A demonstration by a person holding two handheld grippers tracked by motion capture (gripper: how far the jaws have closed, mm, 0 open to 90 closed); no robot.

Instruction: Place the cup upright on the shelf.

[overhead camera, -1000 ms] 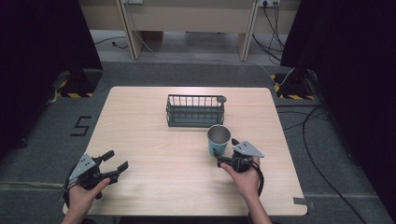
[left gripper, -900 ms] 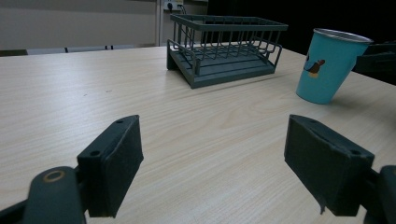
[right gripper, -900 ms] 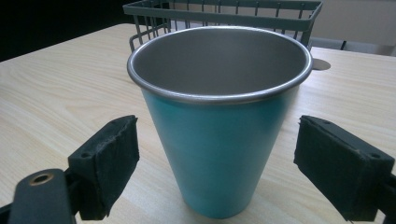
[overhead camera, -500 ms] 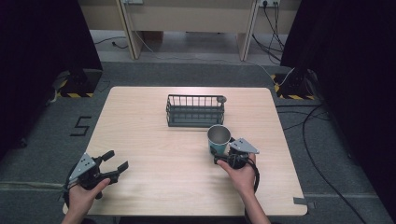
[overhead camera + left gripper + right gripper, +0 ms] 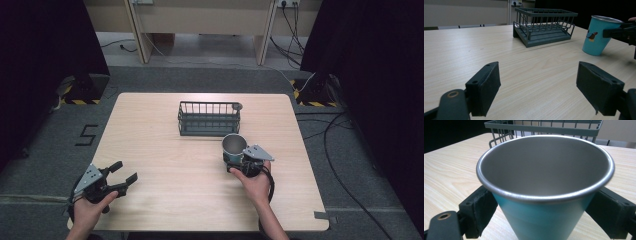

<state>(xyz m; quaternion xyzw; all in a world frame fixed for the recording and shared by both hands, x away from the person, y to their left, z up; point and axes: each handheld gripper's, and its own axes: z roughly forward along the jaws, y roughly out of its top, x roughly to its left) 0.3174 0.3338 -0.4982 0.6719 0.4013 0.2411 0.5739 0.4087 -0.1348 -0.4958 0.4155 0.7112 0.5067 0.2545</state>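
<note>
- While the right gripper (image 5: 239, 161) sits just right of centre in the high view with its jaws on either side of the teal metal cup (image 5: 234, 148), the step in hand looks like securing that cup, probably to carry it to the wire rack (image 5: 209, 118) just above it in the frame.
- In the right gripper view the black pads (image 5: 479, 208) flank the lower body of the cup (image 5: 546, 187). They look pressed against the wall, though whether the squeeze is firm I cannot tell for sure.
- The cup tapers toward its base, so a grip low down may let it slip upward out of the jaws. Closing evenly, with both pads flat on the wall, would hold it better.
- In the left gripper view the cup (image 5: 598, 35) leans slightly, at the right edge of the frame, so its base may be partly off the tabletop (image 5: 165, 155). Keeping it level while lifting would stop it rotating in the jaws.
- The rack (image 5: 543, 26) has raised wire sides. I judge the cup must rise well clear of the near rail before it moves across, then come down straight.
- The left gripper (image 5: 120, 176) rests at the lower left of the high view with its jaws spread wide and nothing between them, well apart from the cup. It could steady the rack if the rack slides.
</note>
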